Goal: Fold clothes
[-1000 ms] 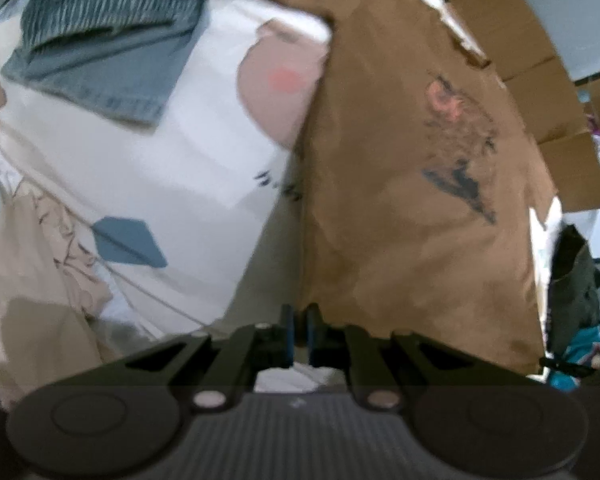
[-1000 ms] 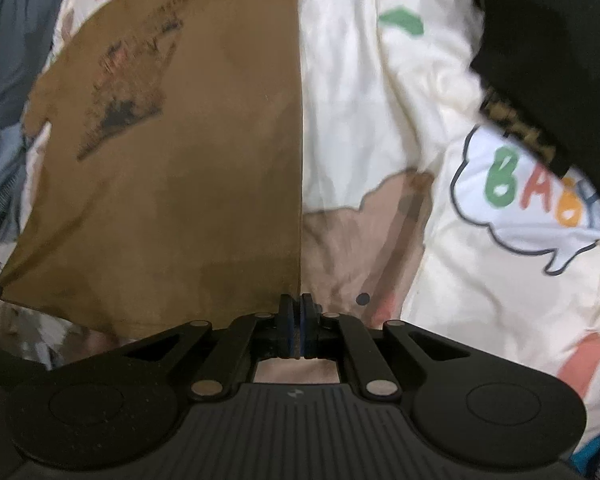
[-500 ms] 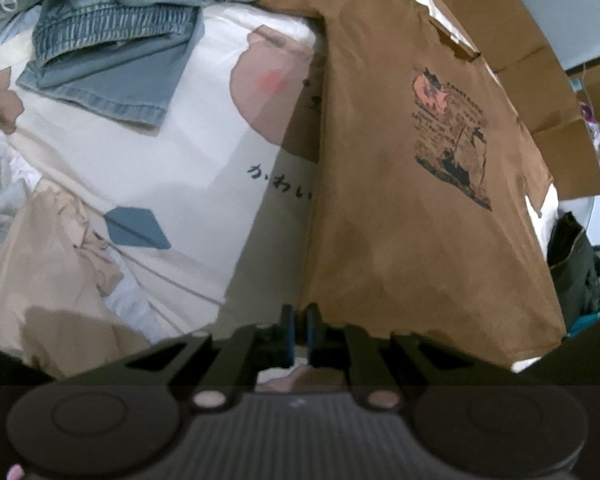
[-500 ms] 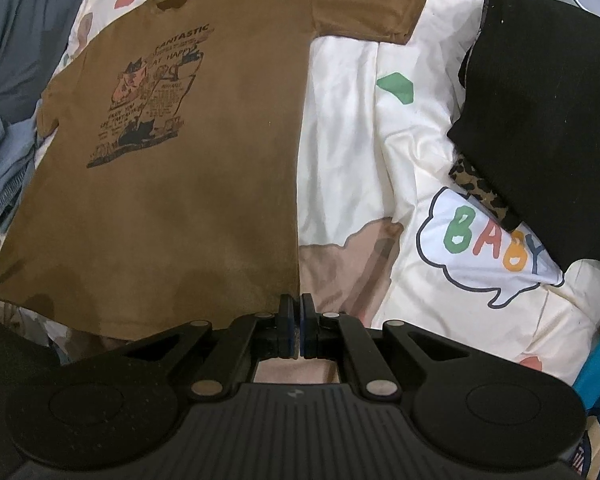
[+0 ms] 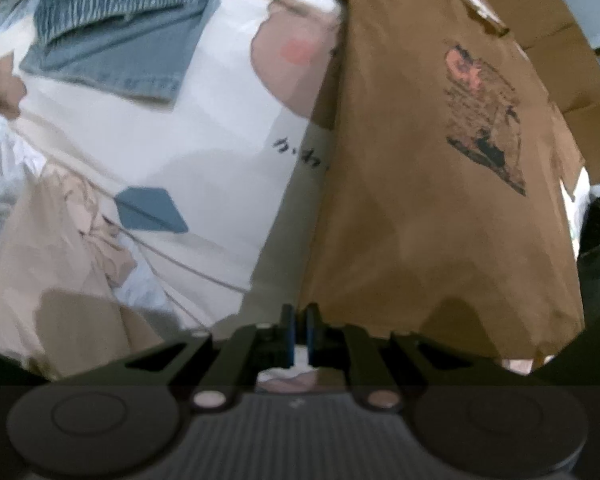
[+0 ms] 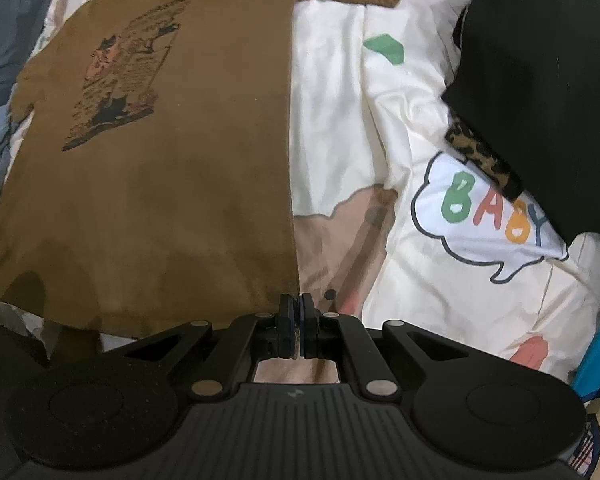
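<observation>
A brown T-shirt (image 5: 440, 220) with a dark and pink print lies front up on a cartoon-printed duvet (image 5: 204, 140). My left gripper (image 5: 299, 320) is shut on the shirt's lower left hem corner, and that edge hangs a little above the bedding, casting a shadow. In the right wrist view the same T-shirt (image 6: 160, 200) spreads away from me, one sleeve at the top. There my right gripper (image 6: 299, 308) is shut on the lower right hem corner, pads pressed together. The hem runs stretched between the two grippers.
Folded blue jeans (image 5: 112, 40) lie at the far left, and a crumpled beige garment (image 5: 40, 260) lies nearer. Cardboard boxes (image 5: 560, 60) stand beyond the shirt. A black garment (image 6: 540, 100) over a leopard-print piece (image 6: 480, 156) sits right of the shirt on the duvet (image 6: 340, 120).
Both grippers have shifted with the hem corners still in them. The left wrist view has come closer to the bed and blurred. The shirt stays spread out.
</observation>
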`<state>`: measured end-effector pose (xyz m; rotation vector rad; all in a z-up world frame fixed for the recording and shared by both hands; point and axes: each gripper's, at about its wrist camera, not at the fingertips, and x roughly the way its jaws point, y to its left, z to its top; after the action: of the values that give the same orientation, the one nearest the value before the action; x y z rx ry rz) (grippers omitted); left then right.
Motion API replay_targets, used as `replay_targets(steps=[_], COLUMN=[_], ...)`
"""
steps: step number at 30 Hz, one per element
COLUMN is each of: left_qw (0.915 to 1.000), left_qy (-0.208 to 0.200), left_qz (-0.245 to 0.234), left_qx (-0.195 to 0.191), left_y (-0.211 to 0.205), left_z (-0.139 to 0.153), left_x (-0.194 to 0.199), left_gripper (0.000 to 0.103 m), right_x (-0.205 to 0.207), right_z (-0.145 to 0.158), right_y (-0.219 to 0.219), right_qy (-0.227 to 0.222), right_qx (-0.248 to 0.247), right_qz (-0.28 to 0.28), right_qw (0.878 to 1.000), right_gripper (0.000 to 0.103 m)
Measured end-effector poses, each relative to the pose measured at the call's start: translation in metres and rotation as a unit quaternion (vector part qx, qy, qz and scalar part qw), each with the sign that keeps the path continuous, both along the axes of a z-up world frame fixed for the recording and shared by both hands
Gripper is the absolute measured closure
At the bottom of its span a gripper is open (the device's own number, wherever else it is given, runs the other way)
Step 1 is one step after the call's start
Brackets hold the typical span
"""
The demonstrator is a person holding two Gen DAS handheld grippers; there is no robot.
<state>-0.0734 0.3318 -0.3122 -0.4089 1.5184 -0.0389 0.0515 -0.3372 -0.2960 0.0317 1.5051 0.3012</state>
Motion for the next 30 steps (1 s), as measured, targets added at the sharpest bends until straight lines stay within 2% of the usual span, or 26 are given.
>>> replay_targets(steps=[12,17,26,30], left_qw=[0.9975,0.9969,0.9982,0.9983], left_qy=[0.056,0.061,0.04,0.049], left_qz=[-0.036,-0.039,-0.029,-0.009], left_qx=[0.022,0.03,0.033,0.031], left_y=[-0.007,-0.009,-0.009,-0.009], left_z=[-0.069,-0.091,-0.103,-0.094], left_x=[0.011,0.009,-0.002,-0.005], left_gripper=[0.098,0.098,0.097,0.089], right_x=[0.003,-0.002,-0.013,-0.018], right_z=[-0.065,-0.091,-0.109,-0.104], right_y=[0.007,0.008,0.016,0.024], right_qy=[0.052,0.058,0.038,0.009], right_qx=[-0.034,-0.042,-0.057,-0.071], right_qz=[0.009,0.005,0.009,0.034], right_qw=[0.998,0.997,0.998,0.997], right_gripper=[0.103,0.103,0.103,0.1])
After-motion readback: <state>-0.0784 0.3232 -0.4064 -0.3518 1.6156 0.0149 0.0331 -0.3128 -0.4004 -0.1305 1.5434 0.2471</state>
